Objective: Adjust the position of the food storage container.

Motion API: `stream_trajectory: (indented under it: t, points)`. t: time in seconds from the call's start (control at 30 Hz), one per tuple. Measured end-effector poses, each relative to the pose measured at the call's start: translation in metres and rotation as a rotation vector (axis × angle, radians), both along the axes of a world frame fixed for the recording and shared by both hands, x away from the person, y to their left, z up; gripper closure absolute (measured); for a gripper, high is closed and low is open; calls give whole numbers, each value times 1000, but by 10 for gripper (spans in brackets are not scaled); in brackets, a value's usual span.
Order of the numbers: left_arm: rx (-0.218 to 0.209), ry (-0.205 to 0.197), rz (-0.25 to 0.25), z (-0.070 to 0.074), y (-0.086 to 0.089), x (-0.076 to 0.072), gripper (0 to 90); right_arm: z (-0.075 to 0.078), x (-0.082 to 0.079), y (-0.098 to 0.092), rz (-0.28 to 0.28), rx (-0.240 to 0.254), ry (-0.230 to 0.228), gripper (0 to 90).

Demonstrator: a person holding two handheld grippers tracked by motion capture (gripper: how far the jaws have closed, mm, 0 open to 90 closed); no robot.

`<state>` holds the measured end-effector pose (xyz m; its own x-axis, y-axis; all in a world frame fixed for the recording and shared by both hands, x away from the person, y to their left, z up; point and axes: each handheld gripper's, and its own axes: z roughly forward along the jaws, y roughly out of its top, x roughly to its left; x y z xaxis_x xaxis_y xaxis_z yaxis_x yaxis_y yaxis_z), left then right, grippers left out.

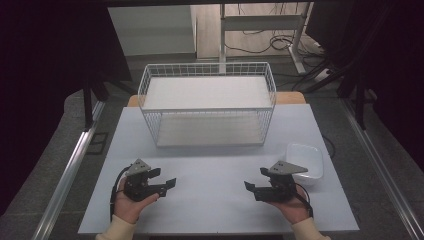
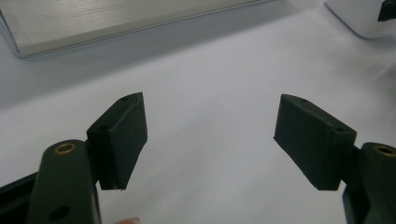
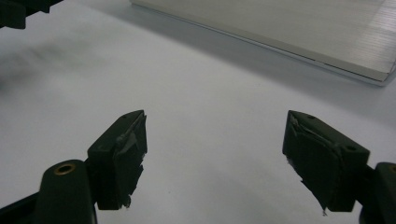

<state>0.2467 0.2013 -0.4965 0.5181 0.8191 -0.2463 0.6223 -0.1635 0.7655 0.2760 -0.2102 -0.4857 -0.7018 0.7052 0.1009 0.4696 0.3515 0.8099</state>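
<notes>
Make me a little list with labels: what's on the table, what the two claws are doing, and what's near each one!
table: white top, seen from above
basket: white wire basket at the far middle, nothing seen inside
tub: white tub at the near right edge
left claw: left claw, open, holding nothing, pointing toward the middle
right claw: right claw, open, holding nothing, pointing toward the middle
nearest to right claw: the tub, just behind it
between the claws: bare table

No text, label, brand, number or sign can be read anywhere. The wire basket (image 1: 207, 102), the white tub (image 1: 306, 159) and the table (image 1: 210, 195) are all plain. The black pads (image 2: 122, 135) of the grippers carry no marking either.
</notes>
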Motion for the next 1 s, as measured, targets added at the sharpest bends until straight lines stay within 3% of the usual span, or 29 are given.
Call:
stream_trajectory:
  t: [0.27, 0.43, 0.5, 0.53, 0.83, 1.0]
  points:
    - [-7, 3, -4, 1, 1, -1, 247, 4, 0, -4, -18, 18, 12, 241]
    - [-5, 4, -14, 0, 1, -2, 247, 5, 2, -2, -8, 4, 16, 263]
    - [-42, 16, -37, 1, 2, -2, 247, 4, 3, 0, -2, -8, 15, 268]
    - [-39, 12, -39, 2, 1, -2, 247, 5, 4, 1, 3, -26, 15, 271]
    - [-8, -1, -34, 3, -2, -4, 249, 8, 5, 4, 12, -26, 14, 299]
    - [-29, -26, -39, 11, -2, -7, 248, 11, 7, 5, 25, -28, 12, 315]
